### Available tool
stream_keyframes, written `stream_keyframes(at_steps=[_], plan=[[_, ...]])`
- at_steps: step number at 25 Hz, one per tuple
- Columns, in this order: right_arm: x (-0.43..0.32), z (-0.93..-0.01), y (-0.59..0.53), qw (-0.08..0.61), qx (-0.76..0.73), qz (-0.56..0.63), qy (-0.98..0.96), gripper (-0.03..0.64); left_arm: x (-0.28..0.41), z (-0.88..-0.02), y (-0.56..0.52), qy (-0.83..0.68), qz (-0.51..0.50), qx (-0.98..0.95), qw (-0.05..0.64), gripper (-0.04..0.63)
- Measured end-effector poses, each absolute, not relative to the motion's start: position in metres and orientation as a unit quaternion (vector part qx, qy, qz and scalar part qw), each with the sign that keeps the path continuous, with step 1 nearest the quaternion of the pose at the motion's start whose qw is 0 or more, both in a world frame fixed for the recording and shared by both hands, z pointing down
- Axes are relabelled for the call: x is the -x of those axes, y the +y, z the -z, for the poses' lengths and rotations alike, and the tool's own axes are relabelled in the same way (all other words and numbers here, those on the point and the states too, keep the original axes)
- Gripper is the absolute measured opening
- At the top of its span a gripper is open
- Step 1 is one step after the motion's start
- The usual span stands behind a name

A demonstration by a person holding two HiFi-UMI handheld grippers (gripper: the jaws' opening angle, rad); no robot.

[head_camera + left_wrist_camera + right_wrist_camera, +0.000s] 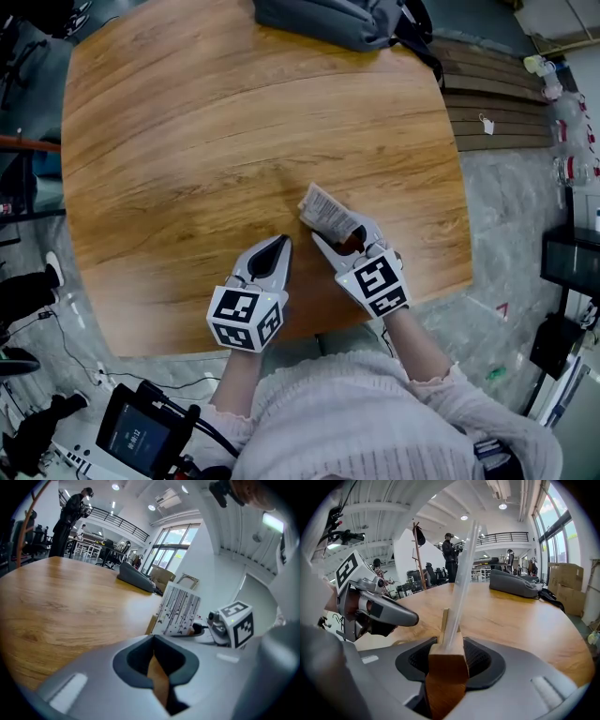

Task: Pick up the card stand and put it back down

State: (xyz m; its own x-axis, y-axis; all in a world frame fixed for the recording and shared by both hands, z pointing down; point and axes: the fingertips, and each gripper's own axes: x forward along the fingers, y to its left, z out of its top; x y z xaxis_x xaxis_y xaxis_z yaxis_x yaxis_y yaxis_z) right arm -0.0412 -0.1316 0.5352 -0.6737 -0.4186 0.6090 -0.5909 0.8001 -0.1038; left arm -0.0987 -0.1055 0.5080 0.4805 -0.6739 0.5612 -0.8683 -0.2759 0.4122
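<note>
Card stand [330, 216] bears unreadable striped print [180, 609].

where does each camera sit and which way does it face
Head view: on the head, steeply down at table, left gripper, right gripper, sleeve.
Left gripper view: on that gripper, along its shut jaws toward the card stand.
Right gripper view: on that gripper, along jaws clamped on the card stand.
Shared: all show the card stand.

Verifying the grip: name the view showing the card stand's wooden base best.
Right gripper view: the wooden base sits close-up between the right tongs. Head view shows mostly the card; left gripper view, its printed face.
</note>
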Motion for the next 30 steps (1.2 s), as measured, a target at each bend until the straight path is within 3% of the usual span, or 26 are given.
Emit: stream_keyframes(at_steps=[16, 20, 30], plan=[[0.045, -0.549, -0.129, 0.329, -0.281, -0.097, -0.896, 0.184, 0.094, -0.512, -0.101, -0.481, -0.151, -0.787, 0.355, 0.006], [0.042, -0.548, -0.125, 0.327, -0.276, -0.109, -0.897, 0.219, 0.091, -0.504, -0.099, -0.475, -0.154, -0.795, 0.345, 0.006], [0.000, -0.501, -0.108, 0.318, -0.319, -0.098, -0.887, 0.206, 0.083, -0.464, -0.093, -0.466, -0.152, -0.818, 0.301, 0.006]])
